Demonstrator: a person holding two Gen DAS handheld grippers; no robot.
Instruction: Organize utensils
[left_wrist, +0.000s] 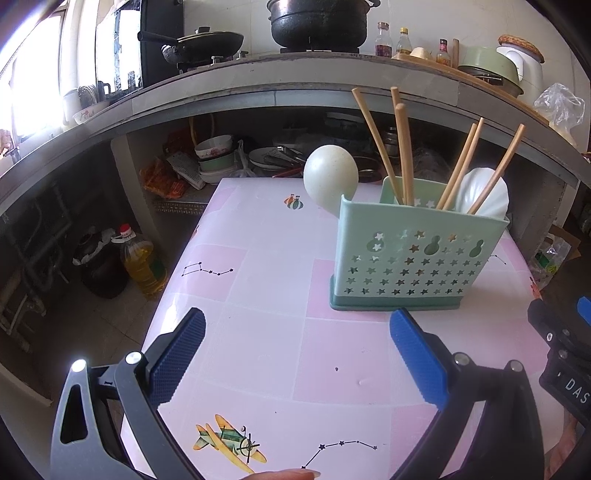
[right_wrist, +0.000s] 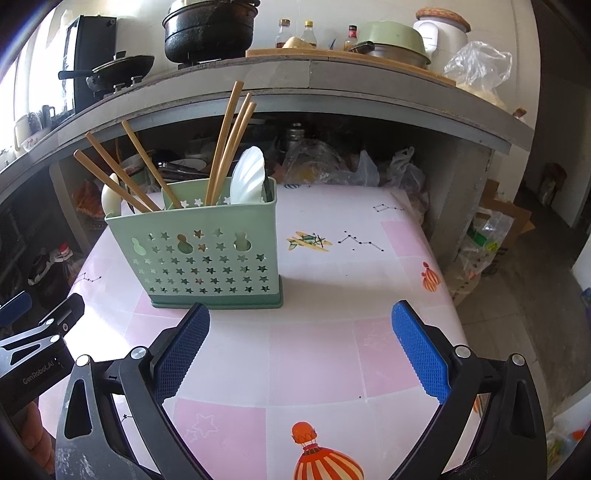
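Table (right_wrist: 332, 354): pink-checked cloth, bare near side.
Holder (right_wrist: 207, 254): green, star-holed, upright at mid-table.
Chopsticks (right_wrist: 225, 144): leaning inside the holder.
Spoons (right_wrist: 248, 176): white, inside the holder.
Left gripper (left_wrist: 295, 354): jaws apart, empty.
Right gripper (right_wrist: 301, 350): jaws apart, empty.

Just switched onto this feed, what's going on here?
A person holds a two-finger gripper in each hand over a pink patterned table. Both the left gripper and the right gripper are open and empty, short of the green utensil holder. The holder stands upright with wooden chopsticks and a white spoon in it, plus a pale green spoon at its left end. No loose utensils show on the table.
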